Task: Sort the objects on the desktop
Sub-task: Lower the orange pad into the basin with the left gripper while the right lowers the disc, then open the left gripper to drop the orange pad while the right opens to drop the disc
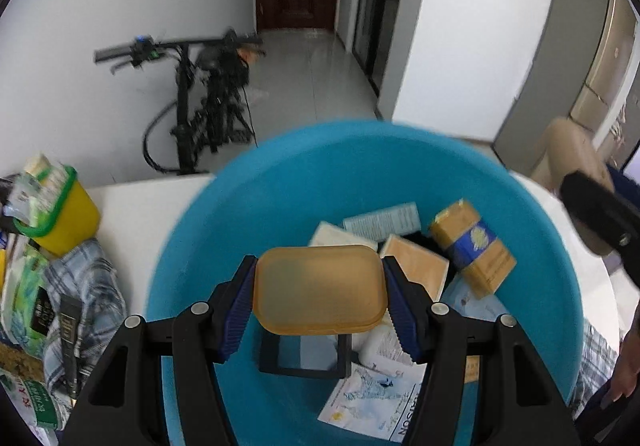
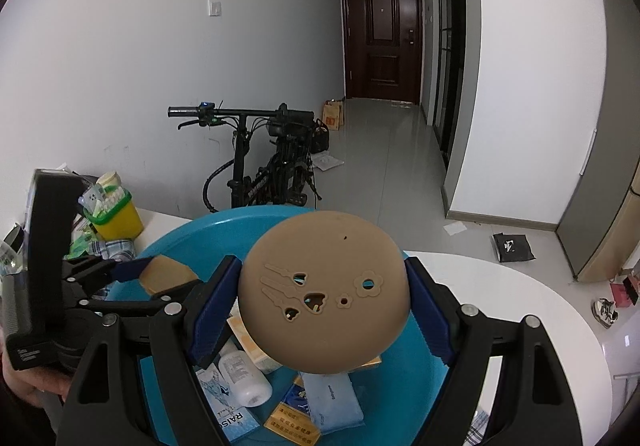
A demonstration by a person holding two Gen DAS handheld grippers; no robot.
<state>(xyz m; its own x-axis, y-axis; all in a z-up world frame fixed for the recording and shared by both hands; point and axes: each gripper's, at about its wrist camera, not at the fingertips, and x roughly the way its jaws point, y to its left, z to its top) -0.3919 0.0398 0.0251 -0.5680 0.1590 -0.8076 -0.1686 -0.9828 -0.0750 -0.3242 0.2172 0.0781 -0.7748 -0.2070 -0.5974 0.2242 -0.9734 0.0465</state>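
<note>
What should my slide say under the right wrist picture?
Right gripper holds a round tan lid above the blue basin.

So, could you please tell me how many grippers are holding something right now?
2: the left gripper grips an orange rounded-rectangular plastic lid; the right gripper grips a tan round perforated cover.

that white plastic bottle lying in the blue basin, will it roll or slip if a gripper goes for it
The white bottle lies on its side on loose packets in the blue basin, so it would probably roll when nudged. Its smooth round body looks slippery for flat pads. It seems small and plastic, so likely light and not fragile.
</note>
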